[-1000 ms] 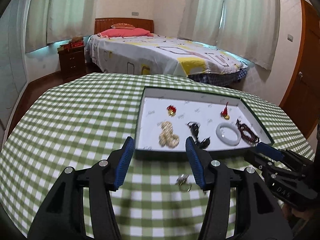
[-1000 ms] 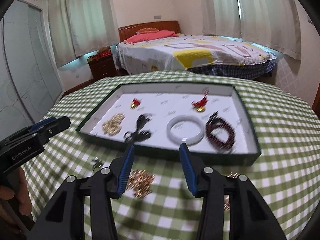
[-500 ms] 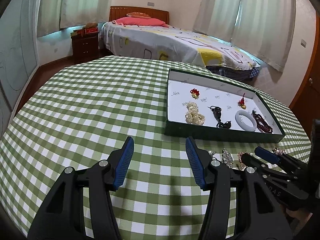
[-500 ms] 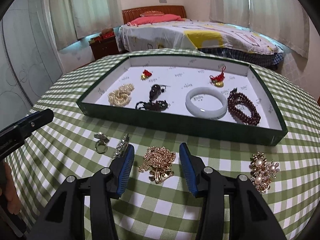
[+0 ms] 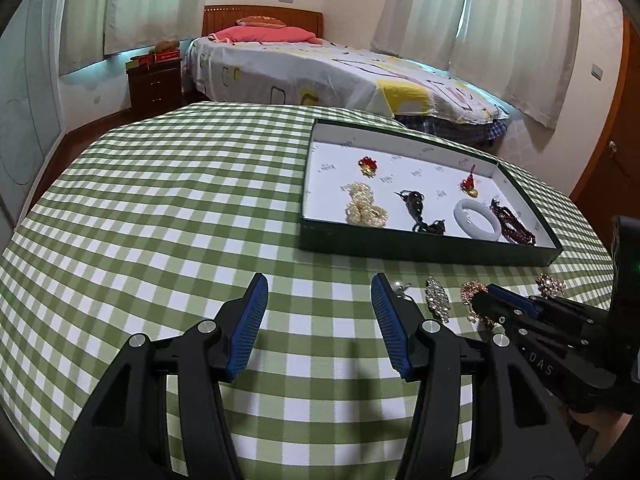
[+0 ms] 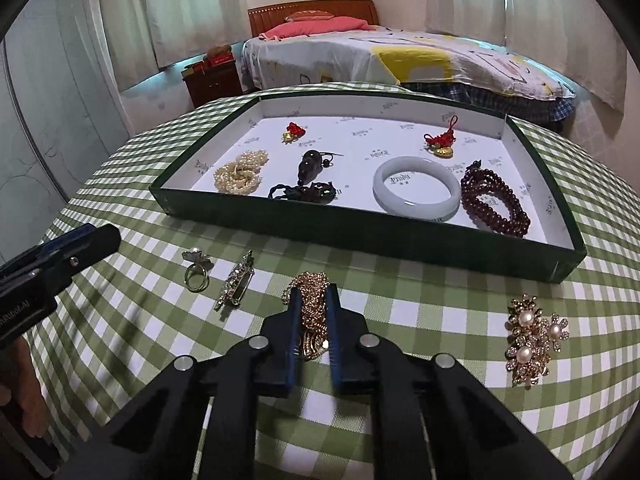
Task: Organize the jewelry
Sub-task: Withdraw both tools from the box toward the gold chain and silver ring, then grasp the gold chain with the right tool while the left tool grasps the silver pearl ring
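Observation:
A green box with a white floor (image 6: 400,236) (image 5: 400,246) holds a white bangle (image 6: 416,190), dark red beads (image 6: 494,202), a pearl strand (image 6: 240,172), a black pendant cord (image 6: 308,178) and two red charms. On the checked cloth before it lie a gold chain necklace (image 6: 310,292), a ring (image 6: 196,270), a crystal brooch (image 6: 236,280) and a pearl brooch (image 6: 534,340). My right gripper (image 6: 312,300) is shut on the gold chain necklace, low on the cloth. My left gripper (image 5: 318,292) is open and empty, left of the jewelry.
The round table with the green checked cloth (image 5: 160,208) stretches left of the box. A bed (image 5: 320,68) and a nightstand (image 5: 154,84) stand behind the table. The right gripper shows in the left wrist view (image 5: 486,302).
My right gripper has come down and closed its fingers on the gold chain necklace. My left gripper has drawn back and stays open.

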Motion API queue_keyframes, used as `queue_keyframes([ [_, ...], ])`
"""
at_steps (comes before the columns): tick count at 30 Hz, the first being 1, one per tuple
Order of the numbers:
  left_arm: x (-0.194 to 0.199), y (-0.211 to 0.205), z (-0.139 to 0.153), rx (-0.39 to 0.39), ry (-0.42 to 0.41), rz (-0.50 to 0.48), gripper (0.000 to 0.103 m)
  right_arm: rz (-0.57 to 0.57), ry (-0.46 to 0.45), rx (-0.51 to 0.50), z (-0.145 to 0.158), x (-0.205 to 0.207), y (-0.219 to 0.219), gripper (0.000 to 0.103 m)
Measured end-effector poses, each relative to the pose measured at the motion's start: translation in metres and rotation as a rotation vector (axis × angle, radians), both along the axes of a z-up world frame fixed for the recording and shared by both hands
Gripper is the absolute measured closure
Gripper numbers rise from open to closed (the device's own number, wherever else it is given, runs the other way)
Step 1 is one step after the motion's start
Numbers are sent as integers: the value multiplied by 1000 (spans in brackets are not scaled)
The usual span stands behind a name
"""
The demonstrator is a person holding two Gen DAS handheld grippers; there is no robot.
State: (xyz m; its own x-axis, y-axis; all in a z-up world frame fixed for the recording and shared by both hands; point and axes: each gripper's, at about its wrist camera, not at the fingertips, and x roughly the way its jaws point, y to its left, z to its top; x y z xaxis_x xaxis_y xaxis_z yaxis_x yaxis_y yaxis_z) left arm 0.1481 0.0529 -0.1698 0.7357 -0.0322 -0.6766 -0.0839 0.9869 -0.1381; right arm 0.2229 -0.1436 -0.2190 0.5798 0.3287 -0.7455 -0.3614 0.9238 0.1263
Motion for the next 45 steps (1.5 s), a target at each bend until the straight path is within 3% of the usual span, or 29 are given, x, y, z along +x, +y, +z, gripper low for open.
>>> queue_keyframes([
  [30, 21, -47, -13, -27, 43, -116, 51, -42, -108, 49, 35, -12, -31, 91],
  [36, 35, -56, -22, -28, 78, -129, 63, -44, -93, 56, 29, -11, -35, 91],
  [41, 40, -57, -30, -32, 107, -135, 79, -44, -85, 66, 26, -9, -39, 91],
  [45, 40, -57, -32, -26, 103, -143, 83, -48, -78, 71, 23, -7, -41, 91],
])
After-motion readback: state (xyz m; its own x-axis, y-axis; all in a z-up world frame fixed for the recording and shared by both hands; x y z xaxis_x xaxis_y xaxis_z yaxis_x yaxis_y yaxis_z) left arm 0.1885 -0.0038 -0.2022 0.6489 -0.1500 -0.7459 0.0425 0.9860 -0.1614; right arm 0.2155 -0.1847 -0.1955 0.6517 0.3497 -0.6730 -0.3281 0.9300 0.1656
